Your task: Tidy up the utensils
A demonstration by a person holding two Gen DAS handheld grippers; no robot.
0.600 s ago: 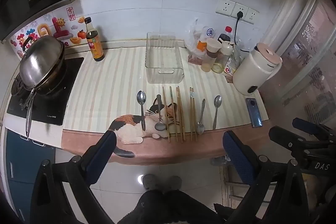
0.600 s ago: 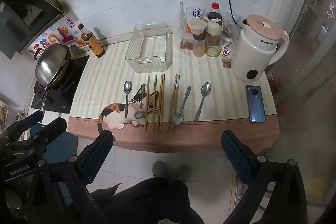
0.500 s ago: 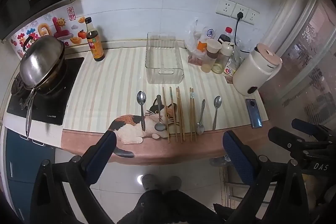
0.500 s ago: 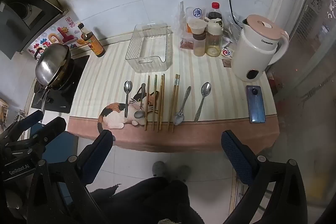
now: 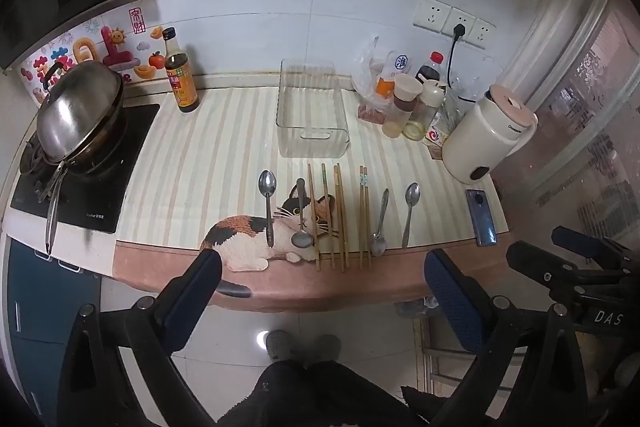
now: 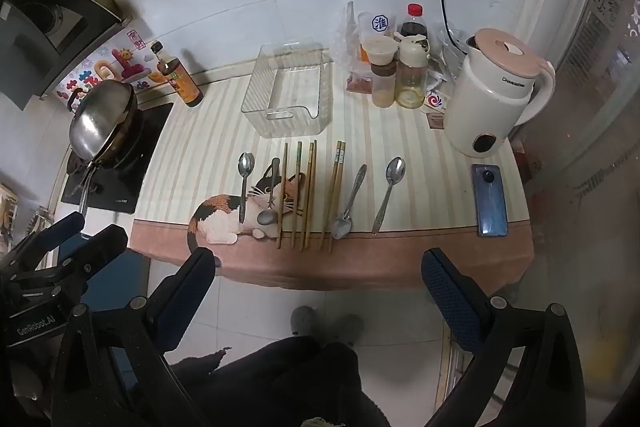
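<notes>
Several metal spoons (image 5: 267,203) (image 6: 388,191) and several wooden chopsticks (image 5: 340,215) (image 6: 308,195) lie in a row near the front of a striped mat with a cat print (image 5: 224,171). A clear plastic bin (image 5: 312,115) (image 6: 290,95) stands empty behind them. My left gripper (image 5: 320,283) is open and empty, held back over the floor in front of the counter edge. My right gripper (image 6: 318,279) is open and empty, likewise held back from the counter. Each gripper shows at the edge of the other's view.
A wok (image 5: 80,115) sits on the stove at left, a sauce bottle (image 5: 180,75) beside it. Condiment jars (image 5: 408,107), a white kettle (image 5: 484,135) and a blue phone (image 5: 482,217) stand at right. The counter edge (image 5: 320,291) faces me.
</notes>
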